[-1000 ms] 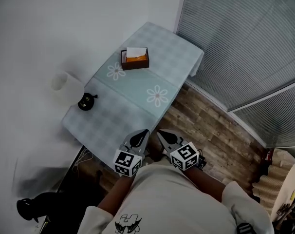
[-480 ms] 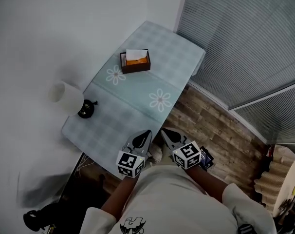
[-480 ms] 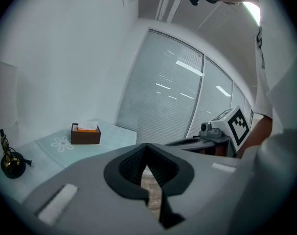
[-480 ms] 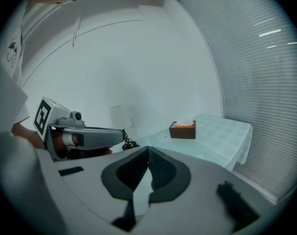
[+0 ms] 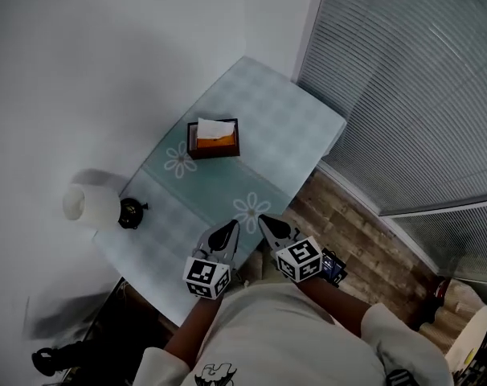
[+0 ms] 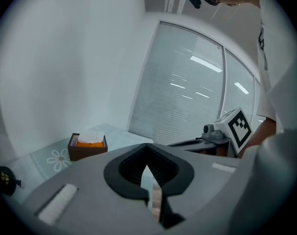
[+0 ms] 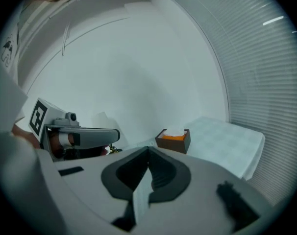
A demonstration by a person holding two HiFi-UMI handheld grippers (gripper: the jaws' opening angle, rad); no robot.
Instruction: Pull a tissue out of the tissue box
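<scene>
Ahead, tissue box [image 5: 214, 145] lies lengthwise left-to-right, opening up; left tongs [image 5: 230, 228] and right tongs [image 5: 264, 220] pressed together.

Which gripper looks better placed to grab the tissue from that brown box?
Right, probably. Both the right gripper and left gripper are shut and short of the brown tissue box, but the right one points almost straight at it; the left aims past it.

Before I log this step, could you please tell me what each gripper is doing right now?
Left gripper: closed, holding nothing.
Right gripper: closed, holding nothing.
</scene>
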